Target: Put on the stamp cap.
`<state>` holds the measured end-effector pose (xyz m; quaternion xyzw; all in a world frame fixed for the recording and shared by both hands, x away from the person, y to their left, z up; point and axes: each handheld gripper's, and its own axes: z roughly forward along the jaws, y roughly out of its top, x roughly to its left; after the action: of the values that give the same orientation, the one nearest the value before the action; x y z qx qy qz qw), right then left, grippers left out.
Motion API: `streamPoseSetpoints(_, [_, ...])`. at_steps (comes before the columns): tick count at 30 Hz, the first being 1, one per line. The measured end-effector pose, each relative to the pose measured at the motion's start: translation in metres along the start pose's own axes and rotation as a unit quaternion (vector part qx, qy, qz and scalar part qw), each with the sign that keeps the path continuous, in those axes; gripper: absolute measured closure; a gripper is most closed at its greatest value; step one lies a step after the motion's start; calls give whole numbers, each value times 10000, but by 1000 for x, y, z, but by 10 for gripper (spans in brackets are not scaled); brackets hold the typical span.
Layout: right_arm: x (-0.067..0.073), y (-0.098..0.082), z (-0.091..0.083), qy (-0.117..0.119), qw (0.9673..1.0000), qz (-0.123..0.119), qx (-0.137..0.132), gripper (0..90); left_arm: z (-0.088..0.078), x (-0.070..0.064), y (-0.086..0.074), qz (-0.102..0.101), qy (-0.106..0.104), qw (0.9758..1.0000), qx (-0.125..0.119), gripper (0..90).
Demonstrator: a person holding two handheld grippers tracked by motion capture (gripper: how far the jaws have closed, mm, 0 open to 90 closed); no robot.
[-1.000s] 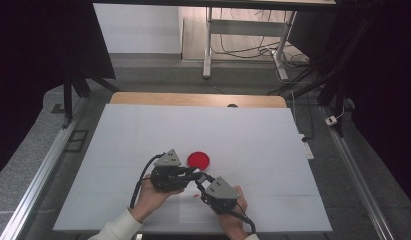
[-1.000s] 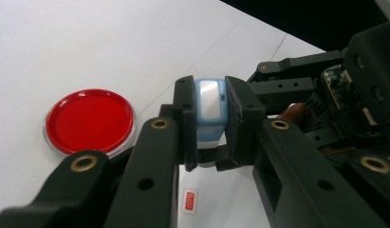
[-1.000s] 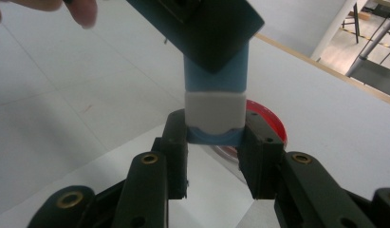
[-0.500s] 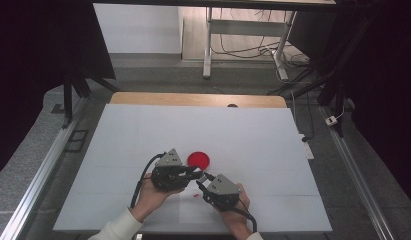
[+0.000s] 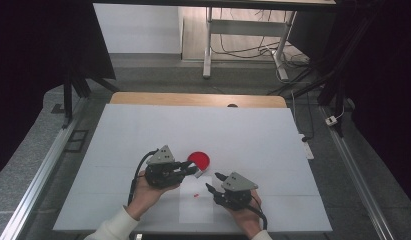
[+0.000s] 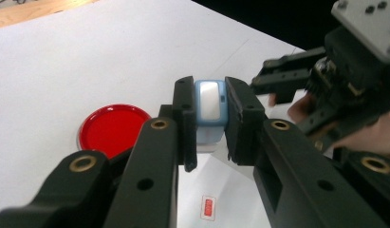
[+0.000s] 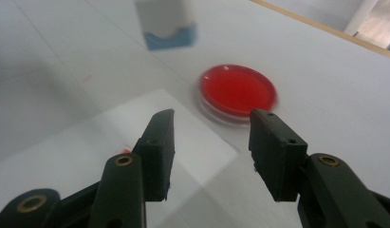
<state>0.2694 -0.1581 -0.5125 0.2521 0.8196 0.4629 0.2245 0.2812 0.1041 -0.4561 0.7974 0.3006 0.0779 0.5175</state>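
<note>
The left gripper (image 6: pixel 209 126) is clamped on a small blue box (image 6: pixel 210 108) above the table's (image 5: pixel 143 125) near edge, beside the red dish (image 5: pixel 199 160). It looks light, stiff and smooth — likely slippery — so flat sides suit best. The right gripper (image 7: pixel 211 142) has just been opening — nothing between its jaws.

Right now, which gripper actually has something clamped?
The left gripper: its jaws pinch a small light-blue block. The right gripper has just been opening, nothing between its jaws.
</note>
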Motion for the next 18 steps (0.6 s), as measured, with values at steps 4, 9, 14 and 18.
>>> streamPoseSetpoints(4, [-19,-7,-15,-72,9999,126,71,503,-3,3,1,16,9,10000,-17,757])
streamPoseSetpoints(9, [-40,-19,-33,-223,9995,181,102,507,-7,4,2,88,50,9999,-16,757])
streamPoseSetpoints(14, [-52,-27,-49,-368,9990,236,95,509,-10,6,3,119,62,9999,-33,756])
streamPoseSetpoints(18, [-59,-35,-61,-455,9986,255,104,510,-12,8,4,138,101,9998,-51,756])
